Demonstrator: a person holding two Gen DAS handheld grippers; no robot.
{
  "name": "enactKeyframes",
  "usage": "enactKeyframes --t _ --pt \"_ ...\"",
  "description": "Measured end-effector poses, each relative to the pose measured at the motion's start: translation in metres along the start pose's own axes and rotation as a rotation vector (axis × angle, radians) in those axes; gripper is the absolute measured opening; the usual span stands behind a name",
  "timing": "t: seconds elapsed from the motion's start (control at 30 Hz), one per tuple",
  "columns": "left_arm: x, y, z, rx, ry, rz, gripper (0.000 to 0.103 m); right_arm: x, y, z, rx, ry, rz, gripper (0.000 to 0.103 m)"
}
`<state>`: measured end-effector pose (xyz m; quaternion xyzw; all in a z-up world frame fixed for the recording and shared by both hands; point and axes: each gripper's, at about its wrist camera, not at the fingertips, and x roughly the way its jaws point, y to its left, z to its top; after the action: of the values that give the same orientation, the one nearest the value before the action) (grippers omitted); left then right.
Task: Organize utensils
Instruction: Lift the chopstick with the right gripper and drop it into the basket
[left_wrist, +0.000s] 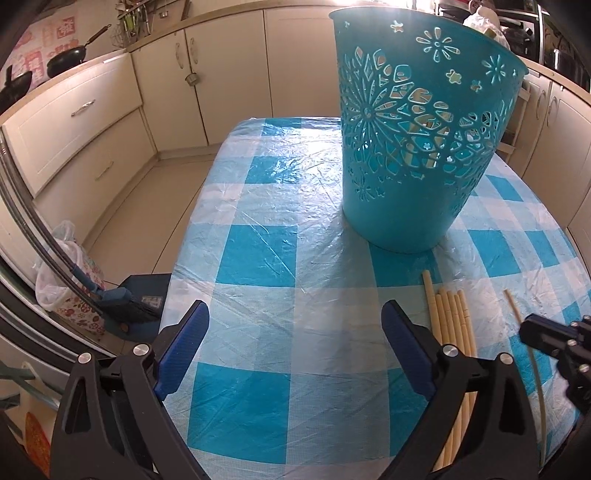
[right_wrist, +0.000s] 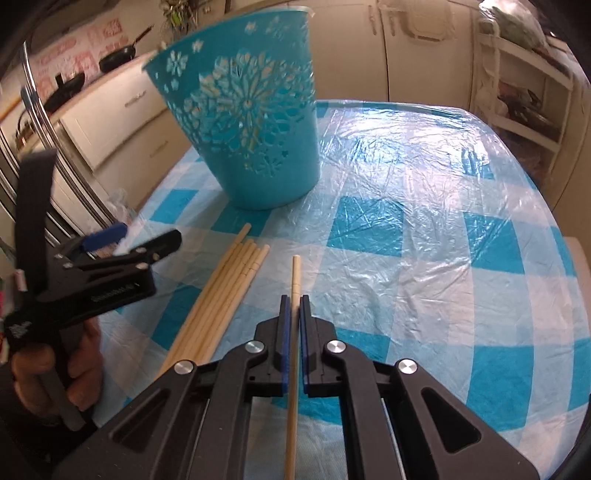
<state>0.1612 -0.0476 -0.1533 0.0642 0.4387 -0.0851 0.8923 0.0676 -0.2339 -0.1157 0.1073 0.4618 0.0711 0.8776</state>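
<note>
A teal perforated basket (left_wrist: 417, 147) stands upright on the checked table; it also shows in the right wrist view (right_wrist: 255, 136), with pale sticks visible inside through its holes. Several pale chopsticks (right_wrist: 225, 295) lie bundled on the cloth in front of it; they also show in the left wrist view (left_wrist: 448, 325). My right gripper (right_wrist: 294, 301) is shut on a single chopstick (right_wrist: 295, 273), apart from the bundle on its right. My left gripper (left_wrist: 295, 321) is open and empty over the cloth, left of the bundle; it also shows in the right wrist view (right_wrist: 140, 240).
The table (right_wrist: 424, 258) has a blue-and-white checked cloth under clear plastic. Cream kitchen cabinets (left_wrist: 110, 122) surround it. A floral bin with a bag (left_wrist: 70, 288) and a broom and dustpan (left_wrist: 129, 302) stand on the floor at the left. A shelf unit (right_wrist: 524, 96) is at the right.
</note>
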Motion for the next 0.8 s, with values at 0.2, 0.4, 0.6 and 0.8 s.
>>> enactKeyframes --t 0.2,0.4,0.6,0.8 --pt "0.002 -0.001 0.0 0.008 0.009 0.003 0.091 -0.032 0.002 0.015 0.053 -0.112 0.087 0.005" --pt "0.004 -0.003 0.0 0.015 0.016 0.007 0.092 -0.066 0.012 0.034 0.061 -0.227 0.147 0.005" --pt "0.005 -0.003 0.0 0.015 0.017 0.007 0.092 -0.093 0.023 0.056 0.046 -0.321 0.173 0.005" --pt "0.006 -0.003 -0.001 0.022 0.019 0.007 0.092 -0.119 0.033 0.102 0.035 -0.469 0.186 0.005"
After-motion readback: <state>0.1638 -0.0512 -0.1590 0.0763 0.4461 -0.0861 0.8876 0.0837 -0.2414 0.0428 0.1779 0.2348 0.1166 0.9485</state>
